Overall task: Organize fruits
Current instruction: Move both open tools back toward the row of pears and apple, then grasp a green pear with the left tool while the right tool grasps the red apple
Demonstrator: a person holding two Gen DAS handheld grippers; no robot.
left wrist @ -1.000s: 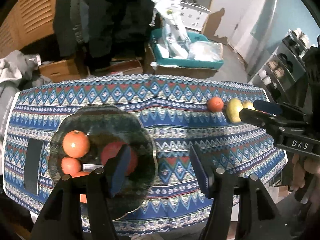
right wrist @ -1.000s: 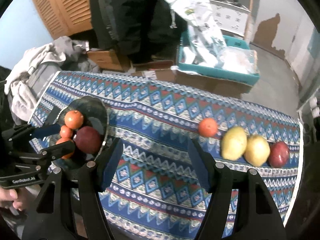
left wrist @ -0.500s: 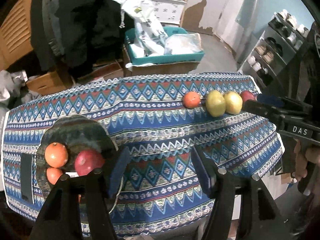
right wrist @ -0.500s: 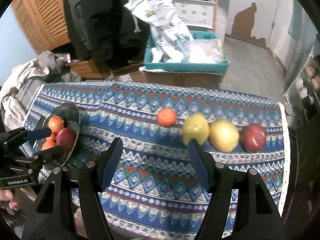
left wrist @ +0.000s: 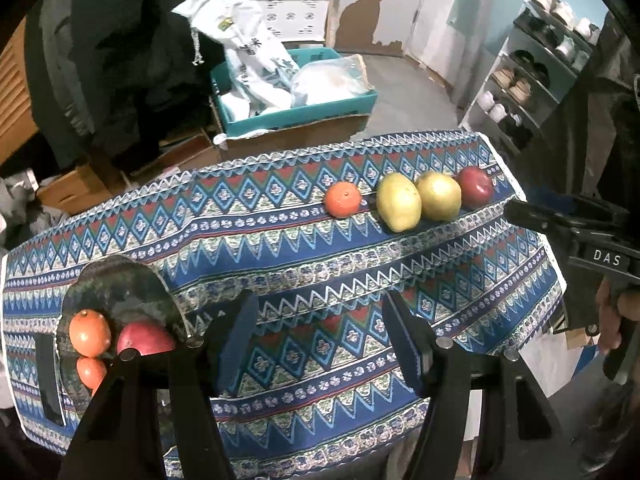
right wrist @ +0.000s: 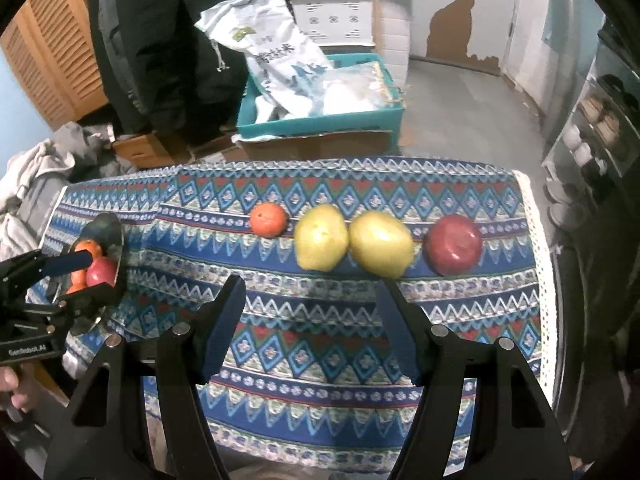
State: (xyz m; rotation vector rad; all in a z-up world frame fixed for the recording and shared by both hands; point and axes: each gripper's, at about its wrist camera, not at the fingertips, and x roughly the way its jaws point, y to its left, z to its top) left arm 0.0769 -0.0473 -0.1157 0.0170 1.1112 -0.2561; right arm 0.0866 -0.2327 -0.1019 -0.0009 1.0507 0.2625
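On the patterned tablecloth [right wrist: 320, 344] lie an orange [right wrist: 269, 220], two yellow pears [right wrist: 321, 238] [right wrist: 381, 244] and a red apple [right wrist: 454, 244] in a row. My right gripper [right wrist: 310, 284] hovers open just in front of the pears, with nothing between its fingers. At the left a dark glass plate [left wrist: 116, 272] holds oranges [left wrist: 90, 332] and a red apple [left wrist: 144, 338]. My left gripper [left wrist: 320, 300] is open and empty, to the right of the plate over bare cloth. The row of orange [left wrist: 342, 205], pears [left wrist: 399, 208] and apple [left wrist: 475, 187] also shows in the left wrist view.
A black flat strip [left wrist: 46, 376] lies at the table's left end beside the plate. Behind the table stand a teal crate [right wrist: 320, 120] with white bags, cardboard boxes and a dark-clothed person [right wrist: 160, 40]. A shoe rack [left wrist: 528, 80] is at the right.
Both grippers have moved right along the table. The left one has left the plate, which now sits at its left edge. The fruit row has come nearer the right gripper.
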